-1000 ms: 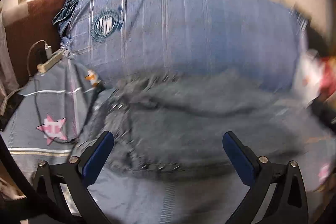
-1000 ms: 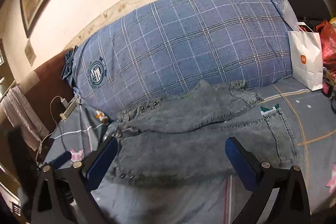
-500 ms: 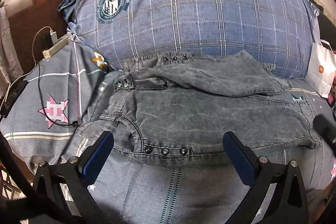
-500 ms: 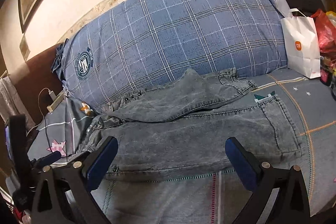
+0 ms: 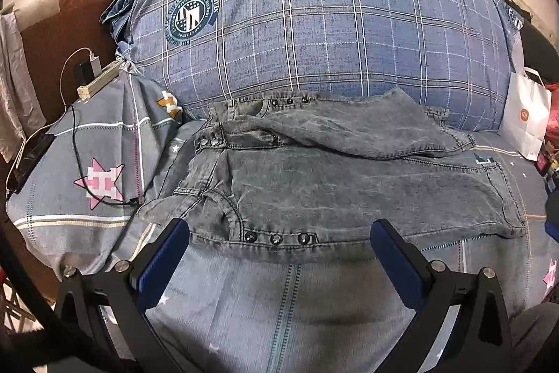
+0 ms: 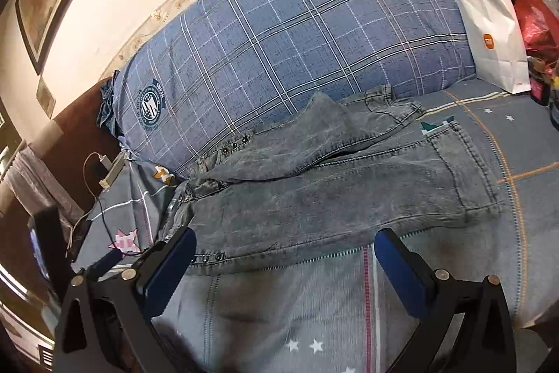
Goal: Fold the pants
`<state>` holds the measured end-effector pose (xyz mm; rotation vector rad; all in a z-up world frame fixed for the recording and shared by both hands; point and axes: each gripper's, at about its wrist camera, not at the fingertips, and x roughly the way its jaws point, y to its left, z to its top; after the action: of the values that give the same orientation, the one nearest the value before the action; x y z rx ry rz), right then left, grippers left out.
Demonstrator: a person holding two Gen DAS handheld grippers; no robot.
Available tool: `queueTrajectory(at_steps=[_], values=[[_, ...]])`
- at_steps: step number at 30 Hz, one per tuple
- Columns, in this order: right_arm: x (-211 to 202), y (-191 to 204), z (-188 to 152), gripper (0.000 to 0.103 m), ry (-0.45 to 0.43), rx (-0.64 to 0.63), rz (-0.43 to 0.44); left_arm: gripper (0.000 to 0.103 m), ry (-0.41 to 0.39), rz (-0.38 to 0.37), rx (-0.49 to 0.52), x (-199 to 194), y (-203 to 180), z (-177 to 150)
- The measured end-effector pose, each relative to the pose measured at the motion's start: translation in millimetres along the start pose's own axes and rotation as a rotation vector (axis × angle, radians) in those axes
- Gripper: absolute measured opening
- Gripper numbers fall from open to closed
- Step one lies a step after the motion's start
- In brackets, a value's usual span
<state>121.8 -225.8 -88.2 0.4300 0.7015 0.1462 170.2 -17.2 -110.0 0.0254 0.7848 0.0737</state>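
We hold the left gripper and right gripper wide apart, both empty, just short of the near edge of the pants. The pants lie flat across the bed, their far leg rumpled against the plaid pillow.

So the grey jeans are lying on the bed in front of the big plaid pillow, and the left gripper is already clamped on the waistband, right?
Not quite. The grey jeans do lie on the bed in front of the plaid pillow, but the left gripper is open and holds nothing; its jaws stand wide apart, short of the studded edge. The left wrist view shows it.
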Motion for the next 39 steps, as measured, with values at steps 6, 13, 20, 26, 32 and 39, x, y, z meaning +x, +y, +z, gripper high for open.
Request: queueTrajectory(at_steps=[6,13,20,26,32,39], values=[[-11,-9,22,0.103,0.058,0.045,-0.004,0.103,0.050,-0.063,-0.006,-11,-1,23],[14,-31,70,0.103,0.091,0.084,-0.011,0.103,0.107,-0.137,-0.072,46,-19,76],[110,-78,149,0.089,0.152,0.153,-0.043,0.103,0.190,-0.227,-0.077,142,-37,132],[240,-138,207,0.075,0.238,0.304,-0.071,0.102,0.319,-0.379,-0.233,169,-18,123],[323,-167,222,0.059,0.282,0.413,-0.145,0.102,0.285,-0.408,-0.235,142,-21,130],[341,-195,219,0.050,0.259,0.541,-0.195,0.102,0.298,-0.443,-0.257,141,-17,127]])
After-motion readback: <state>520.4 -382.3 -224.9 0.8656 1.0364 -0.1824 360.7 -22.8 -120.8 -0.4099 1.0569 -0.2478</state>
